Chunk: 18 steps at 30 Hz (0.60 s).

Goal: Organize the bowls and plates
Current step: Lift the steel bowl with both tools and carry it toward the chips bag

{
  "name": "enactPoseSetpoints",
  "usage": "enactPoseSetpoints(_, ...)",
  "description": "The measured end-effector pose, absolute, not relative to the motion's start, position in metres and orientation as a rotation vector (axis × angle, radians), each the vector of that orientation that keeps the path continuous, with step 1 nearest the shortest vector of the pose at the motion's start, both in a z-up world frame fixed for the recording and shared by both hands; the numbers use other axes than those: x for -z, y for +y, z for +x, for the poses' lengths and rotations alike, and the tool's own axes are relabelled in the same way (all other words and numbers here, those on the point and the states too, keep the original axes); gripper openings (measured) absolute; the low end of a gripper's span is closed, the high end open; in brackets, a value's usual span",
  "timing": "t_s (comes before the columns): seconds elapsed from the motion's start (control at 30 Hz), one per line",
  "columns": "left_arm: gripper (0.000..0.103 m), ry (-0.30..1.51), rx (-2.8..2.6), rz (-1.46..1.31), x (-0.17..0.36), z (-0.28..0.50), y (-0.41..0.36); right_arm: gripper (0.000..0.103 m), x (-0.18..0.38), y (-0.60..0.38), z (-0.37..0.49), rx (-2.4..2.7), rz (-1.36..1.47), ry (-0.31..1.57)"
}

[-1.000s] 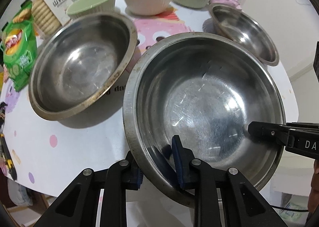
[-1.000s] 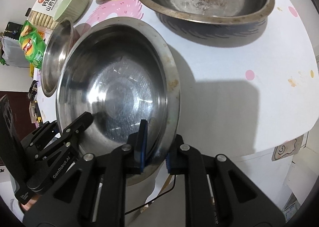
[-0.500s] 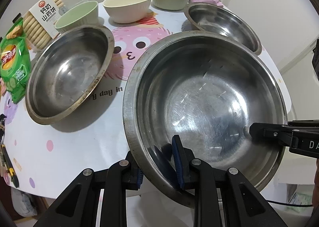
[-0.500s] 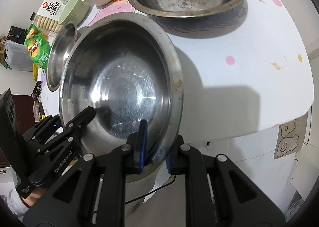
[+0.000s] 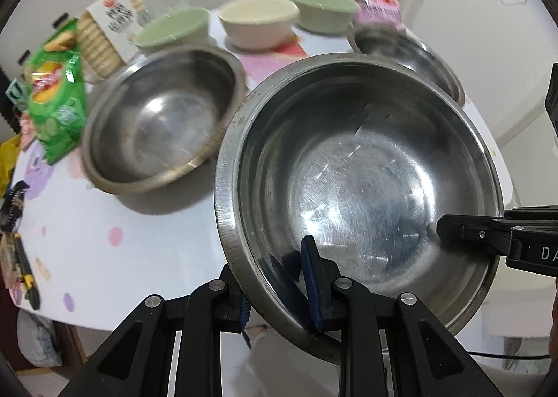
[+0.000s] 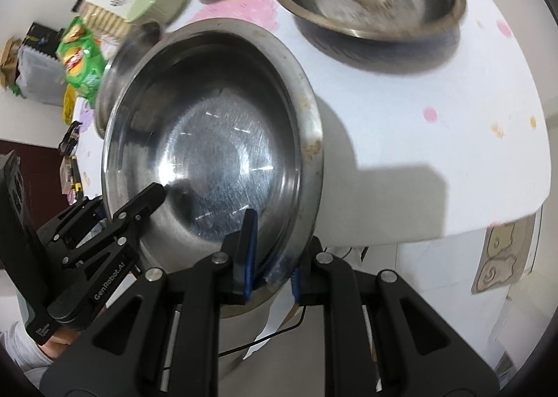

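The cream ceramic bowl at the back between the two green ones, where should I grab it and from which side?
Take the cream bowl by its near rim, coming from above with one finger inside and one outside. It stands upright and open, its wall flares too wide to span, and the green bowls crowd its sides, so the front edge is probably freest.

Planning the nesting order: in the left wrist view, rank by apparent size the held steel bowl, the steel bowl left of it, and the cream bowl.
1. Held steel bowl, though nearness to the camera inflates it.
2. Left steel bowl.
3. Cream bowl, farthest back, so its true size is unsure.
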State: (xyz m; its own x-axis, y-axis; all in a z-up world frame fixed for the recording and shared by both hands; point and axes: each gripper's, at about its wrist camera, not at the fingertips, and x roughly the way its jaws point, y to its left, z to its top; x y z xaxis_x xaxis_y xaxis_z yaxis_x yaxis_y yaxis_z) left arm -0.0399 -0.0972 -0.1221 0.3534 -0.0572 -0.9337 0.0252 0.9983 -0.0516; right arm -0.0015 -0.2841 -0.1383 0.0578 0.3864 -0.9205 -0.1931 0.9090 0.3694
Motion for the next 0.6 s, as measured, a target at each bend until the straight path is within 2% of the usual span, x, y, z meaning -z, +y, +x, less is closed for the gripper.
enactPoseSetpoints(0.17,0.025,1.131,-0.057,-0.085,0.091,-0.049,-0.057,0.019,0.106,-0.247,0.006,-0.543,0.094,1.382)
enactPoseSetpoints(0.33,0.025,1.089,-0.252,-0.165,0.068,-0.071,0.016,0.018,0.085,-0.167,0.016,-0.702,0.023,1.362)
enactPoseSetpoints(0.6,0.025,1.087,-0.449,-0.244,0.077,-0.1,0.139,0.018,0.093,-0.007,0.017,-0.908,-0.117,1.389)
